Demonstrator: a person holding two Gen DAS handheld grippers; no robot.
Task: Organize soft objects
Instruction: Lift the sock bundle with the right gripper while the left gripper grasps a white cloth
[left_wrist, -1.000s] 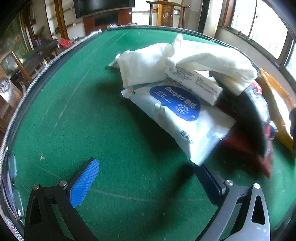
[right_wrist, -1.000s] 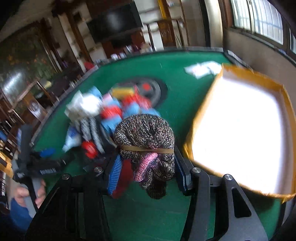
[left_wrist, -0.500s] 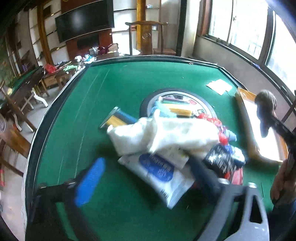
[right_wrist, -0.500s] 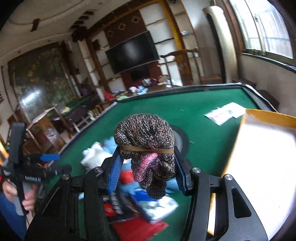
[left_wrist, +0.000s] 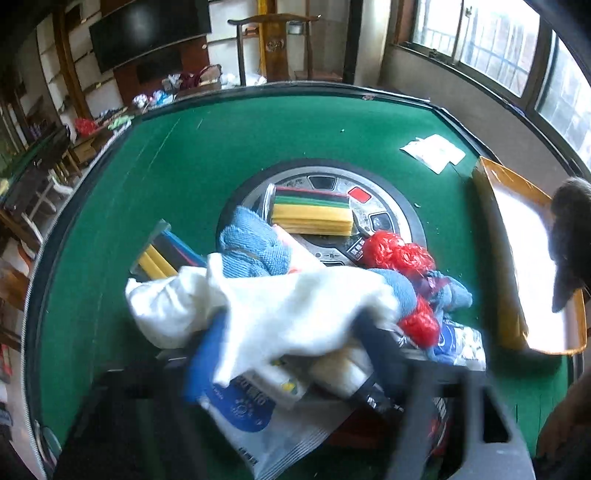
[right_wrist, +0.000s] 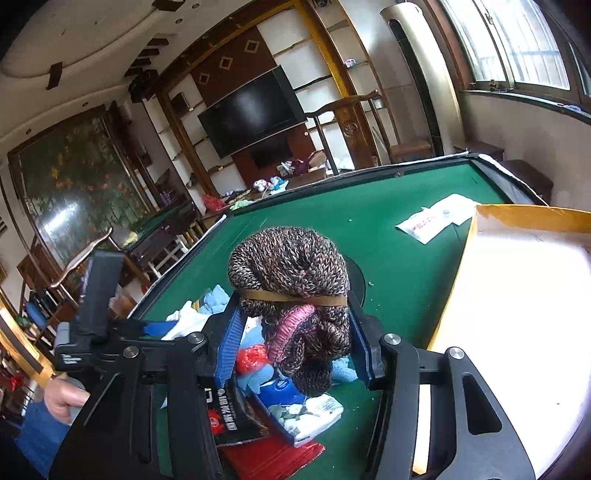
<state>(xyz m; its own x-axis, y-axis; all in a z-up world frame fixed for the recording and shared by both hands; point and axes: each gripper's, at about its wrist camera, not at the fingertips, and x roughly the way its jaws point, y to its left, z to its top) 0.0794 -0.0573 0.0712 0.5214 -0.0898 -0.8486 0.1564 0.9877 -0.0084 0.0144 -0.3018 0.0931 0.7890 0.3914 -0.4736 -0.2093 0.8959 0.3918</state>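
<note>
**Soft goods gripped on both sides above the green table**

White cloth (left_wrist: 295, 310) lay atop the pile on the green table (left_wrist: 192, 177), with the left gripper (left_wrist: 291, 350) closing its blurred jaws around it. Right of that, the right gripper (right_wrist: 295, 347) clamped a banded knitted bundle (right_wrist: 291, 288), raised beside the yellow-rimmed box (right_wrist: 528, 218).

Left gripper (left_wrist: 291, 354) jaws, wide before, are closing, seemingly on white cloth (left_wrist: 280, 314).
</note>
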